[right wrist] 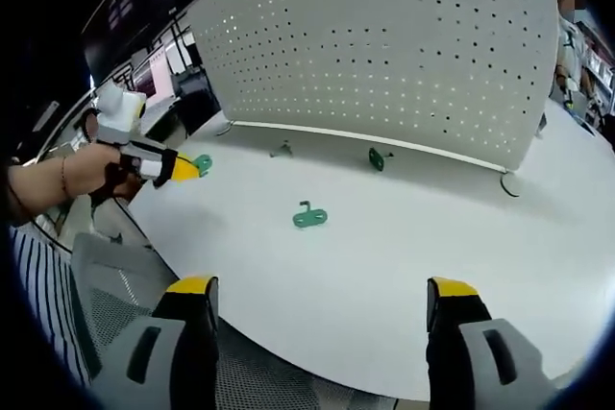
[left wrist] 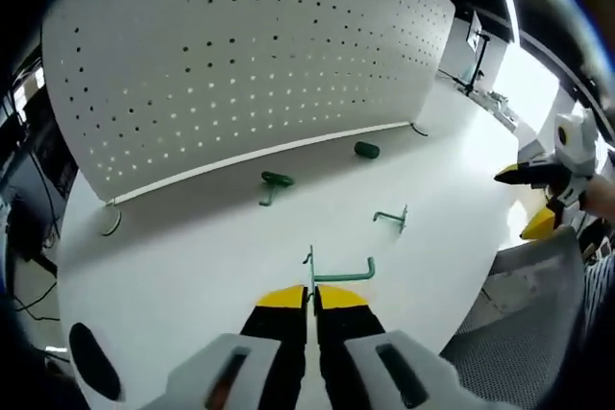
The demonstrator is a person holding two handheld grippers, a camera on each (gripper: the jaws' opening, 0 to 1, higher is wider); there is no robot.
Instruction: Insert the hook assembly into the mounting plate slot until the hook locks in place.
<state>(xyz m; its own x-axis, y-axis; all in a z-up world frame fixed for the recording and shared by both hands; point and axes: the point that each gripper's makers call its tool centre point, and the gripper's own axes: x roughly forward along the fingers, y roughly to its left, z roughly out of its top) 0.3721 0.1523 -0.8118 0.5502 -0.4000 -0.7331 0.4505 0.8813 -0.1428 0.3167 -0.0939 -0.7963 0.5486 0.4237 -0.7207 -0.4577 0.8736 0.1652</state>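
Green hooks, four on white table [left wrist: 192,256], left hand-held gripper [left wrist: 312,297] clamping one hook [left wrist: 341,274], right hand-held gripper [right wrist: 322,287] spread apart.

Both cameras look forward along their own tongs, over a white tabletop [left wrist: 192,256] toward an upright perforated board [left wrist: 240,55]. The left gripper view sits low and close to the surface; the right gripper view hangs back off the table edge. They share board, tabletop and green hooks [right wrist: 309,216].
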